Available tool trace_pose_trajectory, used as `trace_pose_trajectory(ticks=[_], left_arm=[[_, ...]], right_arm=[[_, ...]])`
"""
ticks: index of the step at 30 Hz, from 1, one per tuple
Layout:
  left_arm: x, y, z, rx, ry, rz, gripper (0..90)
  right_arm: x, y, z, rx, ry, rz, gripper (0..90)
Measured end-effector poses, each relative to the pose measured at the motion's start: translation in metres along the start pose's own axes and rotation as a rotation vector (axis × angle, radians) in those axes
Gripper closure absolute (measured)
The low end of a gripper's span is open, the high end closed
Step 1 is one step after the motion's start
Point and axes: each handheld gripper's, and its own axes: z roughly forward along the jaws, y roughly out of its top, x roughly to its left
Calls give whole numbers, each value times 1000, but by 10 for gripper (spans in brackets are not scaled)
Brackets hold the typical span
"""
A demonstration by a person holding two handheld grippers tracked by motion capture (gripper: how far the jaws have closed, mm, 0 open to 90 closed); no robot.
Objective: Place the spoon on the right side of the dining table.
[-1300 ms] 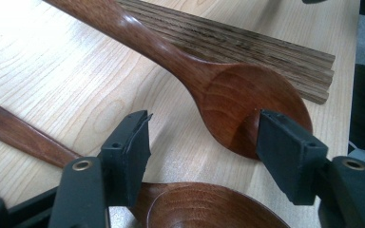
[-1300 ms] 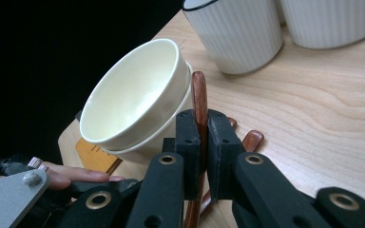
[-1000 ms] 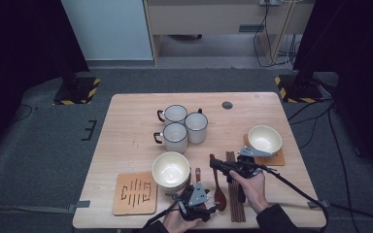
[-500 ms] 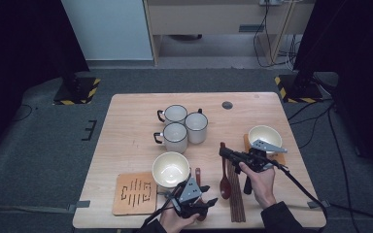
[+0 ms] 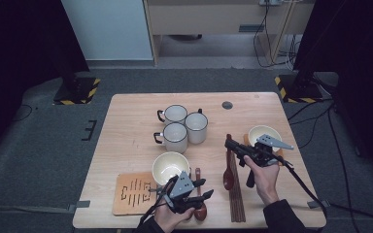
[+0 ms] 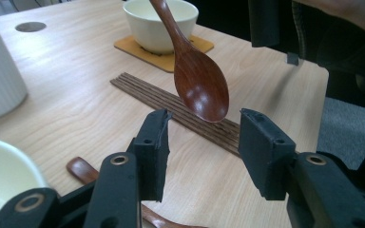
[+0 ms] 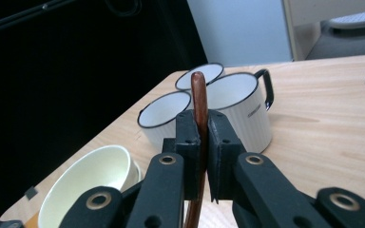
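While sweeping in from the left: flat orange-brown wooden mat (image 5: pixel 135 192) with cut slots, lying at the near edge of the pale wood-grain table (image 5: pixel 126 126). Just beside it, round cream bowl (image 5: pixel 170 167), glossy, holding nothing. Behind that, three white enamel mugs (image 5: pixel 175 137) with dark rims and ribbed sides, clustered close, all empty as far as can be seen.

Down at the near edge, left gripper (image 5: pixel 199 190), jaws just been closing but standing apart, flat black pads bare, nothing pinched between them. Right under its nose, second spoon (image 5: pixel 198 194), dark brown, flat on the table.

Moving right: held spoon (image 5: pixel 228 170), polished reddish-brown wood with an oval bowl, lifted off the table and hanging bowl-down above the chopsticks (image 5: pixel 236 201), a dark, slim, ridged bundle lying lengthwise. Clamped tight on the slender handle, right gripper (image 7: pixel 202 142), both pads pressing the wood.

Farthest right, another cream bowl (image 5: pixel 258 135), empty where visible, sitting on a thin orange coaster (image 6: pixel 197 45).
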Motion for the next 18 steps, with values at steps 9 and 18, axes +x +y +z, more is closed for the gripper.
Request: trace_pose_trajectory(ticks=[9, 18], left_arm=[[9, 10, -15, -49, 29, -17, 523], [19, 16, -27, -78, 73, -25, 516]], right_arm=[[-2, 10, -1, -36, -21, -17, 849], [-4, 19, 1, -56, -40, -44, 849]])
